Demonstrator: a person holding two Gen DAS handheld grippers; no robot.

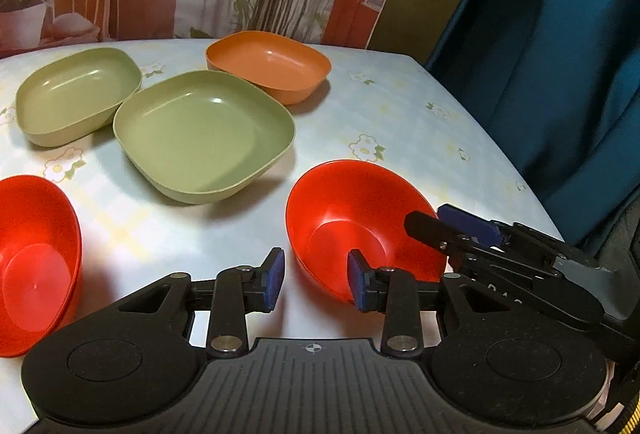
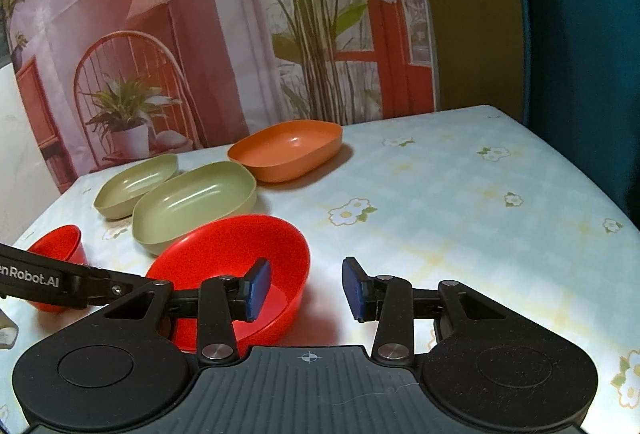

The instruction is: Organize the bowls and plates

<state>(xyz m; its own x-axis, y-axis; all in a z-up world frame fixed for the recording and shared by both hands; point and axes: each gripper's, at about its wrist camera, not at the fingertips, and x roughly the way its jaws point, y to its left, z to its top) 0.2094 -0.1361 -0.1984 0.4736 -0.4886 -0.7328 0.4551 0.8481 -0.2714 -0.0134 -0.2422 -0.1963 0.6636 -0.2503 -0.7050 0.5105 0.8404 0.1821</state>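
Red bowl [image 1: 360, 218] | left gripper [image 1: 316, 282], right gripper [image 2: 306, 288] straddle rim, tilted down

The left gripper [image 1: 316, 284] points forward and downward, and its two blue pads [image 1: 274, 280] stand apart with nothing pressed between them. The right gripper [image 2: 306, 288] has the same downward tilt, its pads [image 2: 258, 290] also apart and gripping nothing. In the left wrist view the right gripper [image 1: 448, 222] enters from about 3 o'clock, and in the right wrist view the left gripper's black finger [image 2: 60, 280] comes in from 9 o'clock.
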